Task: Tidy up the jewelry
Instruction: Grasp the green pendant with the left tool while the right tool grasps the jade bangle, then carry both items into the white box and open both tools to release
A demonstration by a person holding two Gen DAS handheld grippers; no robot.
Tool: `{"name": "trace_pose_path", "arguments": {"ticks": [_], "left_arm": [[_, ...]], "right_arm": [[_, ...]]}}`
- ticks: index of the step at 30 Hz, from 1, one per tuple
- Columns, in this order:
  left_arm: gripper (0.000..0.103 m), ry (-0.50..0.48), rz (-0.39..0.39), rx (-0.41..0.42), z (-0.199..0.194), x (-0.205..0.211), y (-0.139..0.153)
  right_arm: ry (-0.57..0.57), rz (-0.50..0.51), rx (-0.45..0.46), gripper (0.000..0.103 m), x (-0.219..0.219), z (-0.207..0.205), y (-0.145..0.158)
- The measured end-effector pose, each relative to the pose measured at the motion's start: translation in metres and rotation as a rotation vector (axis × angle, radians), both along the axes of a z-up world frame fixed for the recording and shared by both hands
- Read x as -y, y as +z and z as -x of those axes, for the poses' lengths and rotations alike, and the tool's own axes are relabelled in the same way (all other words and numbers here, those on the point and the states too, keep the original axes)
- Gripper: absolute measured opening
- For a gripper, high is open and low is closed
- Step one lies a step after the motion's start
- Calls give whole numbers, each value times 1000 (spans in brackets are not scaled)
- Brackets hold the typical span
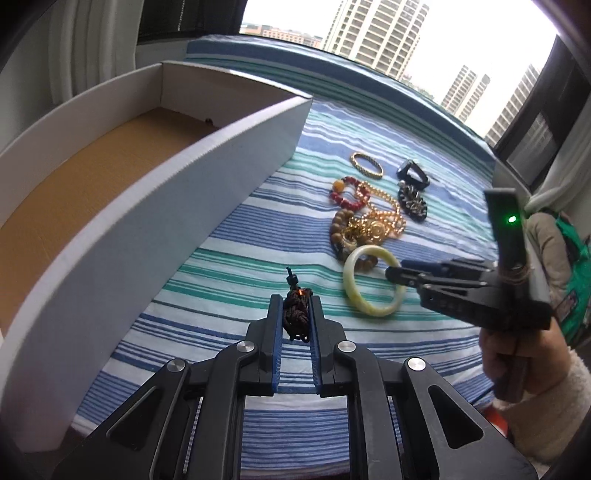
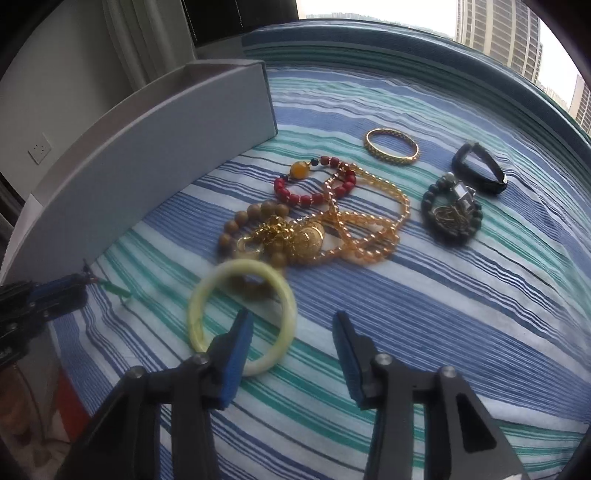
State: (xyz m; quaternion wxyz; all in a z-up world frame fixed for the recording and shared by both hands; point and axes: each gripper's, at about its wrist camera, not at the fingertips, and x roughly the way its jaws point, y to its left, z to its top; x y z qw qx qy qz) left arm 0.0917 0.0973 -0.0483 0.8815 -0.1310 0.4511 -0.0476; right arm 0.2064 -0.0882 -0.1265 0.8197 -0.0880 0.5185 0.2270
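My left gripper (image 1: pixel 295 299) is shut on a dark braided cord bracelet (image 1: pixel 295 314), held above the striped cloth beside the white box (image 1: pixel 207 173). My right gripper (image 2: pixel 291 321) is open; its left finger (image 2: pixel 236 343) sits inside the pale green jade bangle (image 2: pixel 284 291), its right finger outside it. The right gripper also shows in the left wrist view (image 1: pixel 397 271), at the bangle (image 1: pixel 351 291). Beyond lies a heap: red bead bracelet (image 2: pixel 314 195), wooden bead bracelet (image 2: pixel 236 225), gold chains (image 2: pixel 369 229), a gold bangle (image 2: pixel 391 146), a dark bead bracelet (image 2: pixel 450 210) and a black band (image 2: pixel 480 168).
The white box has a brown cardboard floor (image 1: pixel 92 177) and stands left of the jewelry. The blue and green striped cloth (image 2: pixel 443 314) covers the surface. A window with tower blocks (image 1: pixel 380 33) is behind. A hand (image 1: pixel 517 354) holds the right gripper.
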Motion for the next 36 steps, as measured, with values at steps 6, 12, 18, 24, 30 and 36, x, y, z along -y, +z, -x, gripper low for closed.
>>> {"name": "trace_pose_path", "arguments": {"ticks": [6,12,18,24,30,36], "left_arm": [[11,31,22,106,22,-18,59],[11,127,-47,210,32,-67,117],[11,303,-178,194,25,-133,122],[11,442,-199,48,5,-193,78],[11,505,-204,-72,6,-219,37],[12,505,-244,-117,9,-220,23]], "right_arm": [[0,-8,26,11,1,10,11],[11,-75,144,11,6,24,76],[59,-213,262,11,-18,23,161],[182,-339,273,11,-102,-5,203],[257,-374,157,11,-203,-38,163],[263,-282,30,11,-264,-53,88]]}}
